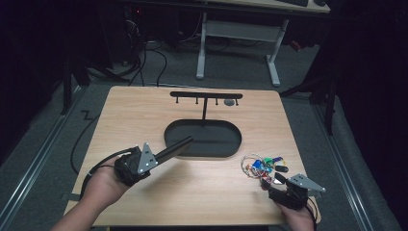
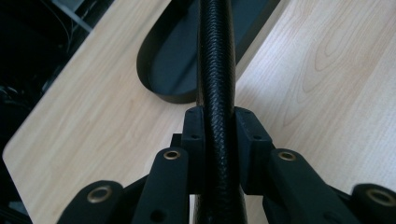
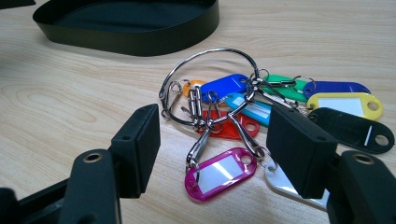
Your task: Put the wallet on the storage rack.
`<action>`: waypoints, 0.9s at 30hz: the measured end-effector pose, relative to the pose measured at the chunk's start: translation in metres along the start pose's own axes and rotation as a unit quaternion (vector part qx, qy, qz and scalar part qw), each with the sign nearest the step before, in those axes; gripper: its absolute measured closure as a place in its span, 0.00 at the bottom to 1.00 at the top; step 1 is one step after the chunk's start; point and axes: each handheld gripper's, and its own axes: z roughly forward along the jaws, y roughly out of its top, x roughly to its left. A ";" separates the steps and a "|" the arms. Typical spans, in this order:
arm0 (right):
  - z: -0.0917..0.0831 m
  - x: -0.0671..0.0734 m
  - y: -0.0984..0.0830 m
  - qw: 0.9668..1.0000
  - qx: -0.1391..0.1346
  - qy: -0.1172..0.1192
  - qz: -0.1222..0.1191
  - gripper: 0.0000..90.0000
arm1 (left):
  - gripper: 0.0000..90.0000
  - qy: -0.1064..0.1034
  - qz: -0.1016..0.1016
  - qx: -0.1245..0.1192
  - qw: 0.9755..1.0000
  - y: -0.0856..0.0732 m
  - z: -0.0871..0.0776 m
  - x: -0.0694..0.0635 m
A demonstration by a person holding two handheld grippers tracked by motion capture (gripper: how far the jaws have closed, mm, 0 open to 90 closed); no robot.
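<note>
Left gripper (image 1: 163, 153) clamps a black rod (image 2: 217, 70); right gripper (image 3: 212, 140) gapes over the key tags (image 3: 261, 107).
Swinging the rod beside the oval tray (image 1: 202, 151) could knock the tray across the worktop (image 1: 134, 115).

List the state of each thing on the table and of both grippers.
Left gripper: shut on the black rod.
Black rod: held slanting over the tray's rim.
Right gripper: open, fingers astride the key tags.
Key tags: flat on the table.
Tray: empty.
</note>
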 end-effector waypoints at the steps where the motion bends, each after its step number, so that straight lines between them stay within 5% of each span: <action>1: 0.000 0.000 0.000 1.000 0.000 0.000 0.000 0.39 | 0.85 0.001 0.007 -0.004 1.000 0.001 0.001 0.000; 13: -0.004 -0.002 -0.003 1.000 0.001 -0.005 0.003 0.39 | 0.85 0.014 0.057 -0.014 0.998 0.023 0.019 0.007; 27: -0.026 -0.010 -0.012 0.999 -0.007 -0.031 0.014 0.39 | 0.85 0.023 0.118 -0.033 0.992 0.052 0.054 0.015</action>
